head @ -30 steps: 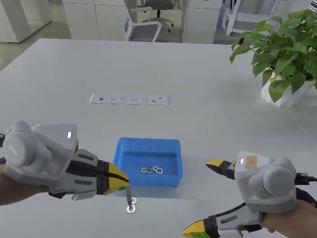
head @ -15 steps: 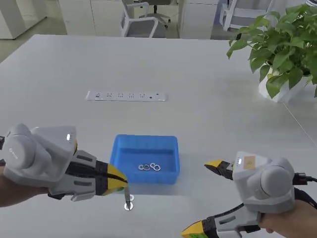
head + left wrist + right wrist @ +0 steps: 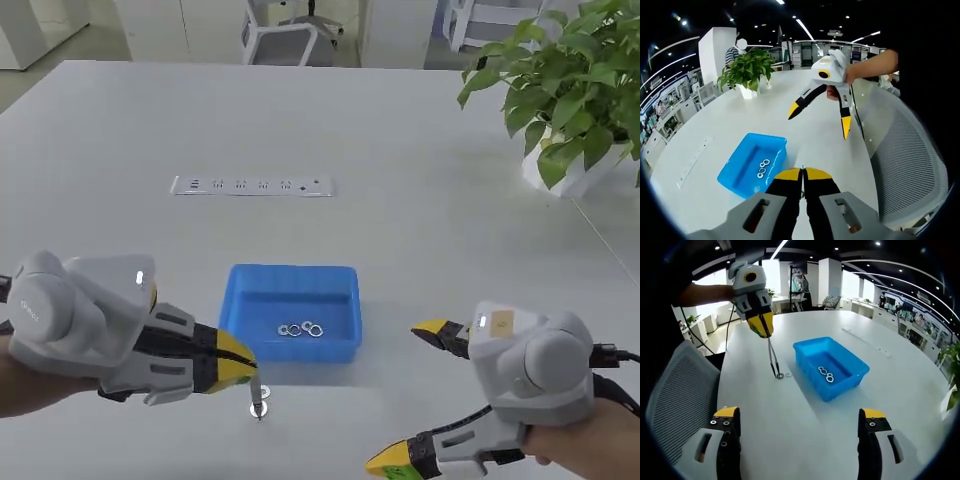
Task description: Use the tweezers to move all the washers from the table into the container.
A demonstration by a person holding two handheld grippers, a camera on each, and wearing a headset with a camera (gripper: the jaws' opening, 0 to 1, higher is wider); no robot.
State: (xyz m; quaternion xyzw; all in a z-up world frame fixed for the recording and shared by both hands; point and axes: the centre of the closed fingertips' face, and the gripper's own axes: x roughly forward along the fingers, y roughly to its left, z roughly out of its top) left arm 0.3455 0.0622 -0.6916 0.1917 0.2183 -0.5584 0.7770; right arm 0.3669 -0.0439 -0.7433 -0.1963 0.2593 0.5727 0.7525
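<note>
Left tongs (image 3: 250,365) are found clamped on the tweezers (image 3: 258,393), the tips of which are set at a washer (image 3: 260,411) on the tabletop (image 3: 400,230), just beside the blue container (image 3: 290,352). Three washers (image 3: 300,329) are noted inside it. Right tongs (image 3: 405,397) are spread wide, with nothing held.

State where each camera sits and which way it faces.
Head view: on the headset, facing forward and down at the table; left gripper with tweezers and right gripper show.
Left gripper view: along its shut jaws, facing the right gripper and the person's arm.
Right gripper view: along its open jaws, facing the blue container and left gripper.
Shared: all show the container with washers inside.
</note>
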